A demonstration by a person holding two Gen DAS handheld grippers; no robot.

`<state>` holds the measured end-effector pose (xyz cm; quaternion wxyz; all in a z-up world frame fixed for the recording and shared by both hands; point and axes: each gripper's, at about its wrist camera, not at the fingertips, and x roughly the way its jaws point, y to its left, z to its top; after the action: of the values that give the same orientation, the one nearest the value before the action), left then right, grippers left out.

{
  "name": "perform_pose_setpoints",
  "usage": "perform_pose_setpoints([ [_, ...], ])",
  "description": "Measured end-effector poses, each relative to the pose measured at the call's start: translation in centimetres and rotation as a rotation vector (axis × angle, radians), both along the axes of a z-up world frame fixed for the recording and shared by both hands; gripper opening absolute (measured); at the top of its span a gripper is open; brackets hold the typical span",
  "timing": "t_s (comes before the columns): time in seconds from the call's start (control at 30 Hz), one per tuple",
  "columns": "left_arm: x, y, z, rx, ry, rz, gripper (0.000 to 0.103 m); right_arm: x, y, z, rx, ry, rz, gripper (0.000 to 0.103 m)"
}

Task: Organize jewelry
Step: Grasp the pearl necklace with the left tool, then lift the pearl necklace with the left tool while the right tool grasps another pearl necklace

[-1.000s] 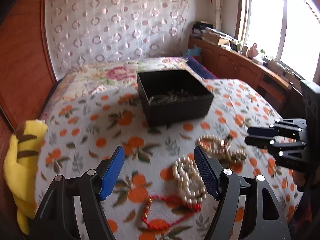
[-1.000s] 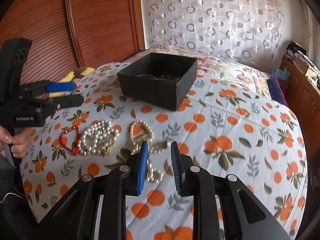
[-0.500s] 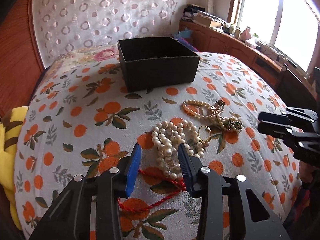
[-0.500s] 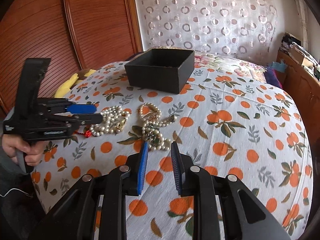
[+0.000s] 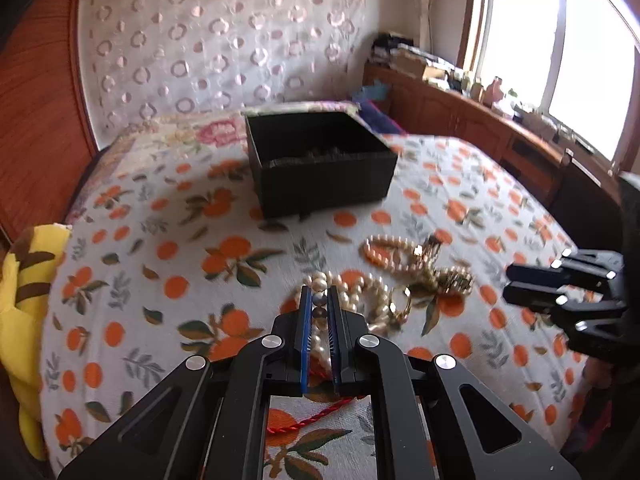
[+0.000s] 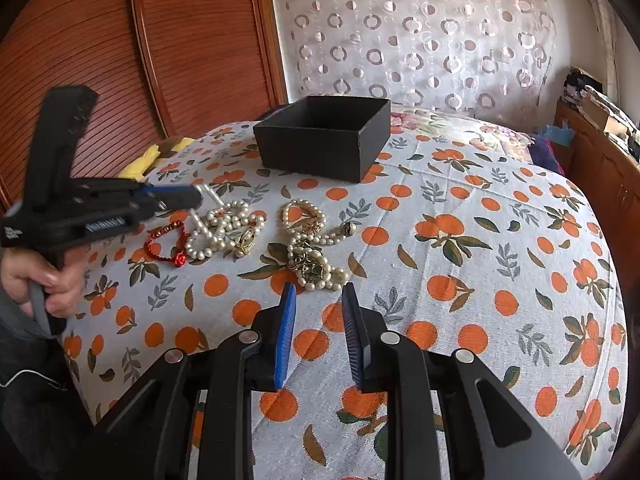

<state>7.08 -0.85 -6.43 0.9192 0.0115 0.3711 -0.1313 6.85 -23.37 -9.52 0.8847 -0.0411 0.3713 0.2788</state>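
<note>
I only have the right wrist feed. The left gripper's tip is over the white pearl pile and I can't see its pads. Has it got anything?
Observer: Yes. In the left wrist view the left gripper is shut on a strand of the pearl necklace, with beads between the blue pads.
Operator: I can't see into the box from here. Anything in it?
Observer: The black box has some dark pieces along its near wall, too blurred to name.
Operator: Is the red bracelet caught too?
Observer: Can't be sure. The red cord bracelet runs under the gripper body, and only pearls show at the pad tips.
</note>
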Motion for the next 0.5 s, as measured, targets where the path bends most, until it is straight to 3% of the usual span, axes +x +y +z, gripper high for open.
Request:
perform_pose_setpoints([
  [0.27, -1.1, 0.6, 2.8, -0.018, -0.072, 0.011, 0.007, 1.8, 0.2, 0.3, -0.021, 0.006, 0.009, 0.026],
  [0.5, -1.5, 0.6, 3.0, -0.022, -0.079, 0.014, 0.007, 4.4, 1.5, 0.1, -0.039, 0.030, 0.036, 0.026],
])
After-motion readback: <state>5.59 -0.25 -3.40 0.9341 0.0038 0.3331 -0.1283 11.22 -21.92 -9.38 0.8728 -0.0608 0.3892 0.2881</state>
